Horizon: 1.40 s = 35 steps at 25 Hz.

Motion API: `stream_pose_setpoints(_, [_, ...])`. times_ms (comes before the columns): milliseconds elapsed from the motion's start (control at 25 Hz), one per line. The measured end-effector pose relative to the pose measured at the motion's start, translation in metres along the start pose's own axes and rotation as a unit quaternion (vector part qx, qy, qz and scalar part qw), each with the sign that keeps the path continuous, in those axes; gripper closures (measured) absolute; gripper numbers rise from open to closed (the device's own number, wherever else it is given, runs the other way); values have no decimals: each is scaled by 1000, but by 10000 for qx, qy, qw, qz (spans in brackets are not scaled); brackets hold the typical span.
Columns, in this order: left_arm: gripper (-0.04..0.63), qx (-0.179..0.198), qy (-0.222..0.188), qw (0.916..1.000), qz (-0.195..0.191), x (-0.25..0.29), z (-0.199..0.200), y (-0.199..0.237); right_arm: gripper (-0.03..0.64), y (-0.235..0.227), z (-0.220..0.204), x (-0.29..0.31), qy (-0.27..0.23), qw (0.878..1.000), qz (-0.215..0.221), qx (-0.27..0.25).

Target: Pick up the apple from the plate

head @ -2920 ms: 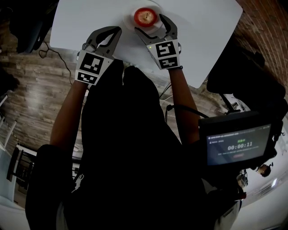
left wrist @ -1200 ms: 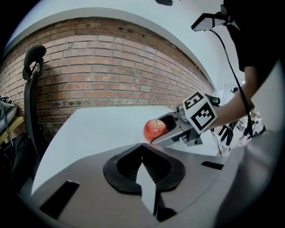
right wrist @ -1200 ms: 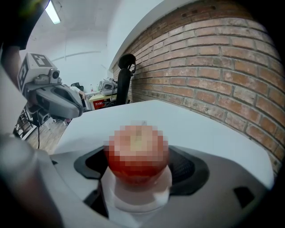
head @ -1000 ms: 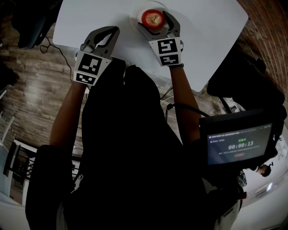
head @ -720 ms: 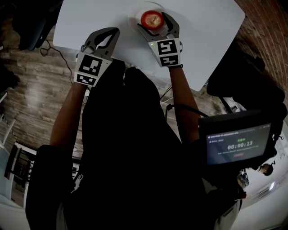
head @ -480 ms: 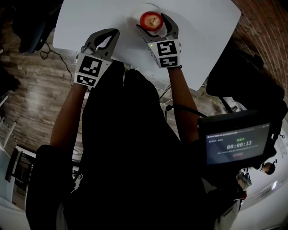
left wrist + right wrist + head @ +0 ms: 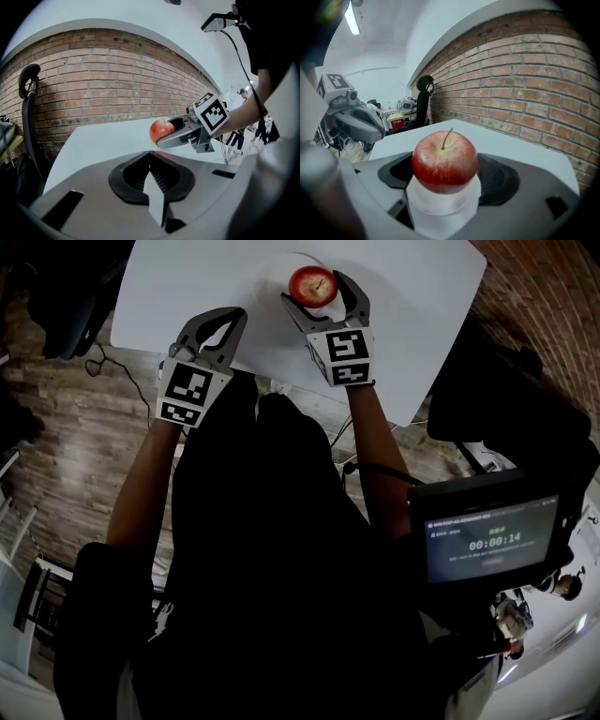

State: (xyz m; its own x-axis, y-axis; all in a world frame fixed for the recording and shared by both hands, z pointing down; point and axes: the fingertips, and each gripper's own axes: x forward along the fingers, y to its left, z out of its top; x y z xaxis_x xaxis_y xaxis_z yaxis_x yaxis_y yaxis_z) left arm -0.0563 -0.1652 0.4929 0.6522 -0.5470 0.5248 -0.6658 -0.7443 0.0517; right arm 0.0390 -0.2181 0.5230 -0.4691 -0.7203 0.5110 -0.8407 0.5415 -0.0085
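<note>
The person's right arm reached forward over the white table [image 7: 422, 296], and the right gripper [image 7: 317, 292] had its jaws closed on the red apple [image 7: 445, 161], one jaw on each side, with the stem pointing up. The left arm was bent, and the left gripper [image 7: 234, 317] sat by the table's near edge, well apart from the right one, its jaws drawn together with nothing between them. The plate [image 7: 292, 262] was pale against the table and hard to make out; its rim showed just up and left of the apple. A brick wall [image 7: 525, 79] ran behind the table, and a wood-plank floor [image 7: 66, 446] lay below. Half a second before, the apple had sat centred within the plate's outline, and the left gripper had kept its place
</note>
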Motion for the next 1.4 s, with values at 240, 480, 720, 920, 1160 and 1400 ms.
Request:
stream_pose_setpoints(240, [589,119,-87,9999,-74,-3,14,-10,216,-2,22,-23,-247,9996,-93,108])
stream_pose_setpoints(480, [589,311,-227,9990,-212,-6,32,-26,216,-7,41,-55,-513,9980,-319,210])
stream_pose_setpoints(720, [589,426,-312,9980,-353,-6,42,-34,216,-4,53,-77,-691,9962,-469,255])
stream_pose_setpoints(920, [589,484,-319,9973,-454,3,43,-30,216,-7,55,-77,-733,9954,-552,285])
stream_pose_setpoints(1160, [589,533,-472,9964,-452,-7,61,-55,216,-8,58,-114,-842,9941,-658,190])
stream_pose_setpoints(1400, [589,593,-576,9956,-432,-16,73,-62,216,-7,71,-137,-1054,9915,-742,170])
